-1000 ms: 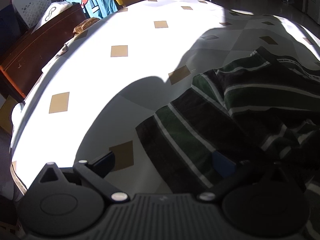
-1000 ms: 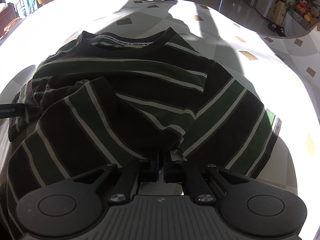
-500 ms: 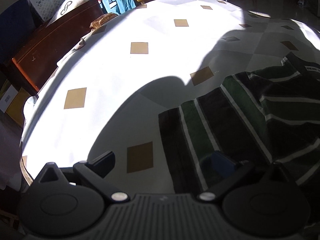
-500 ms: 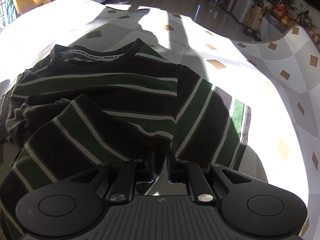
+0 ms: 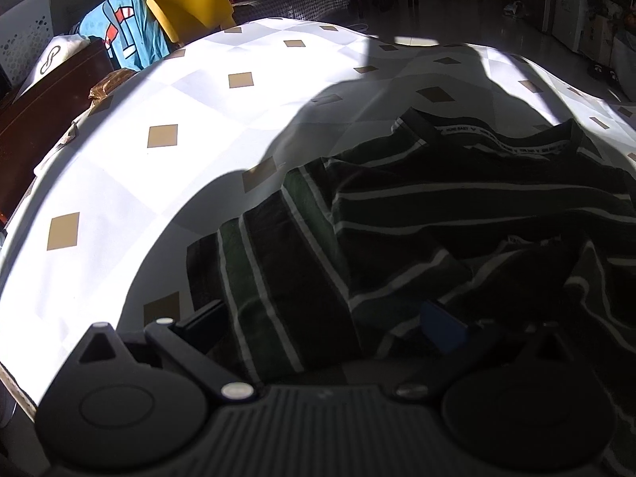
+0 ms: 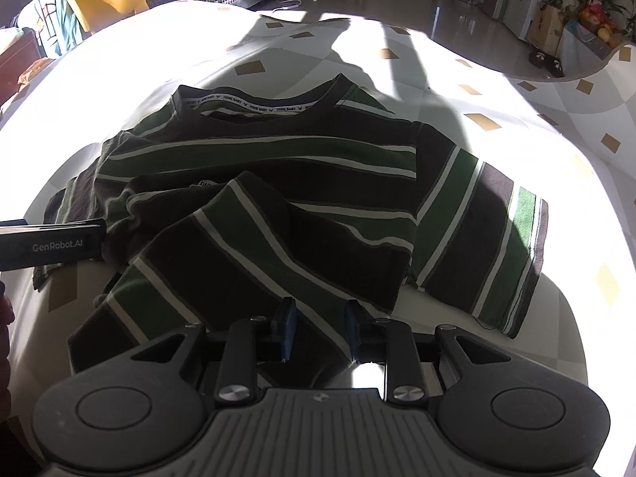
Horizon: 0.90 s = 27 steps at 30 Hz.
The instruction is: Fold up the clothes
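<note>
L to R: far L edge of the desk [image 5: 119, 183] sits in hard sun, w/ a yellow chair [image 5: 190, 4] and a blue garment [image 5: 119, 35] draped behind it, off the work area. Desk is covered w/ a white cloth w/ tan diamonds.

Left gripper [image 5: 324, 324]: jaws spread wide, low over the shirt's L sleeve [image 5: 270, 270], which lies flat and stretched outward on the desk. One finger sits by the cuff edge, the blue-padded one further in over the body fabric, so the sleeve runs between them but nothing is pinched. Prob placed there to take the sleeve next or to hold that side down. From the right wrist view the L tool comes in nearly level from the side, close to the cloth.

Middle: striped shirt [image 6: 278, 151] (green/dark brown/white), collar away from the person, lower part rumpled w/ a flap turned up over the chest, so approx a half-done fold.

Right gripper [image 6: 320, 328]: jaws parted a moderate amt, straddling the near hem of that turned-up flap; cloth passes between the pads but no contact visible, so it reads as released, not gripping. Tool points fwd and slightly down along the shirt's centre line.

R sleeve [image 6: 485, 238] lies spread flat, partly in sun
</note>
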Available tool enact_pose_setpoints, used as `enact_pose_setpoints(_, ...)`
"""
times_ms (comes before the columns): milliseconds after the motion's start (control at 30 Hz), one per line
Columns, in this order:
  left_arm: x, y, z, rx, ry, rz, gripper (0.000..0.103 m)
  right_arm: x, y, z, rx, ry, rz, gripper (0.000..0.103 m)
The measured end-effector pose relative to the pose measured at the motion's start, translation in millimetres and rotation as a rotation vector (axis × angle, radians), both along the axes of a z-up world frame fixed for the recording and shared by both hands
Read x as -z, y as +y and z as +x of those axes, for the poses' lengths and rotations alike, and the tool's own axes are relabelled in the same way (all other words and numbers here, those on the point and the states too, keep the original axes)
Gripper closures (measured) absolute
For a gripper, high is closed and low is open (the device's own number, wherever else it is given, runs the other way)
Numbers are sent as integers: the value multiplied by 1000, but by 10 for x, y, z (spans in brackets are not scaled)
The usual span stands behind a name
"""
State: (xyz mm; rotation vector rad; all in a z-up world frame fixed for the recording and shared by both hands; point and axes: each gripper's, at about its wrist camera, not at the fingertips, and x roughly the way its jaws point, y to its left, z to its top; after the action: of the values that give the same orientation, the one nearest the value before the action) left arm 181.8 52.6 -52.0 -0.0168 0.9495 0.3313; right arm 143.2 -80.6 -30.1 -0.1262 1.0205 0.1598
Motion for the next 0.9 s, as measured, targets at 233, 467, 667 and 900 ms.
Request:
enact_pose_setpoints(233,81,-115,53,8,7,19,0,78,5,9,-4,21,37,78)
enact_pose_setpoints(467,224,48,82,-48,30,11,0,183,-46,68,14,66,46,76)
enact_pose_setpoints(667,217,92,74,-49,33,74,0,184,-110,92,28,63,2,76)
enact_pose_setpoints(900,202,192,100,-88,46,137,0,190,-208,151,53,53,-51,77)
